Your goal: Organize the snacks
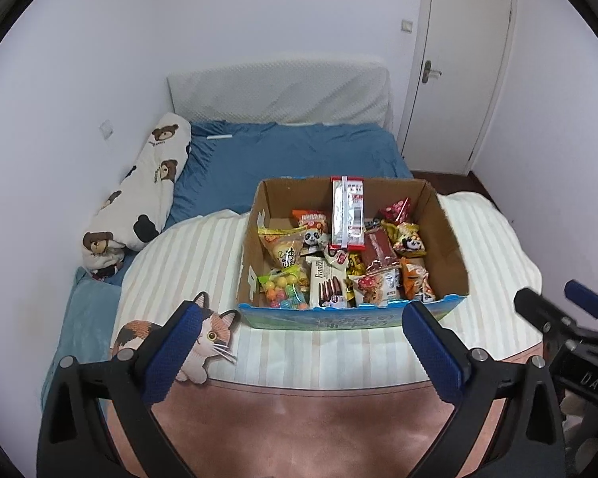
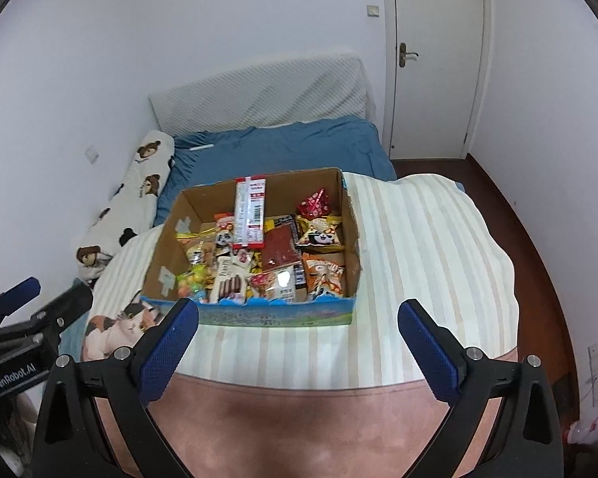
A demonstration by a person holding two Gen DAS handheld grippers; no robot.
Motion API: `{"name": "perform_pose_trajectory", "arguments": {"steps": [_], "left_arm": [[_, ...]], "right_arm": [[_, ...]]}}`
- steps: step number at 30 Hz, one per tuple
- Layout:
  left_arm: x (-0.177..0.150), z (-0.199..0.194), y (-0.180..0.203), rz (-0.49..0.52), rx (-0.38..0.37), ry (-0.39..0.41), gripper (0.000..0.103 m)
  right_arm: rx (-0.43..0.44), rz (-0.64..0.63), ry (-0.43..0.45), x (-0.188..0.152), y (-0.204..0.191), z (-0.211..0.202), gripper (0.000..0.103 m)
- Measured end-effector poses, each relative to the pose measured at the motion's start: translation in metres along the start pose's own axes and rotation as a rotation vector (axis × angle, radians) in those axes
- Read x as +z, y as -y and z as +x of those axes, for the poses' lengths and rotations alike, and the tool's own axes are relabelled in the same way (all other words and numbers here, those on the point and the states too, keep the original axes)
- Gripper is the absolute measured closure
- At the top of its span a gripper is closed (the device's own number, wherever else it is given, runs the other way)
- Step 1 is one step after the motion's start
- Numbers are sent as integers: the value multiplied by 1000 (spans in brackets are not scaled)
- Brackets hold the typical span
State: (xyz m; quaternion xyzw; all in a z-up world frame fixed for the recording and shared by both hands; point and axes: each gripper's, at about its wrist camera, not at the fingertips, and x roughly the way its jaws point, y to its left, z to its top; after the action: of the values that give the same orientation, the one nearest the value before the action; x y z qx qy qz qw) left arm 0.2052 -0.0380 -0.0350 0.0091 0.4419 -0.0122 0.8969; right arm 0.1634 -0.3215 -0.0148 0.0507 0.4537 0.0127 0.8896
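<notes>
Spread over the bed [image 1: 299, 151], the striped blanket [image 1: 203, 255] carries our cardboard snack box [image 1: 446, 239] just ahead of the left gripper [image 1: 303, 348], jaws spread wide and empty, while from the right gripper [image 2: 299, 344], equally spread and empty, it lies ahead, slightly left.

- "Franzz…", partly hidden, runs down a white biscuit packet [image 1: 326, 285] in the cardboard box.
- "GenRobot.AI" marks the left hand-held gripper [image 2: 24, 310]'s black body.
- "DAS" is embossed on the right hand-held gripper [image 1: 558, 302]'s black body.
</notes>
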Motion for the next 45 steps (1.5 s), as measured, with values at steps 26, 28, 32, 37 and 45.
{"name": "perform_pose_trajectory", "arguments": {"steps": [26,28,32,37,45], "left_arm": [[19,73,9,29,-23,-126,0],[19,74,9,29,-23,-128,0],[19,74,10,33,-22,-129,0],[18,73,10,33,-21,-120,0],[15,71,11,30,-21,-123,0]], "right_arm": [[-70,17,-98,25,15,73,1],[-70,18,-99,25,15,72,1],[-71,14,-101,25,15,73,1],[-77,16,-98,24,16,70,1],[-81,17,-96,21,16,65,1]]}}
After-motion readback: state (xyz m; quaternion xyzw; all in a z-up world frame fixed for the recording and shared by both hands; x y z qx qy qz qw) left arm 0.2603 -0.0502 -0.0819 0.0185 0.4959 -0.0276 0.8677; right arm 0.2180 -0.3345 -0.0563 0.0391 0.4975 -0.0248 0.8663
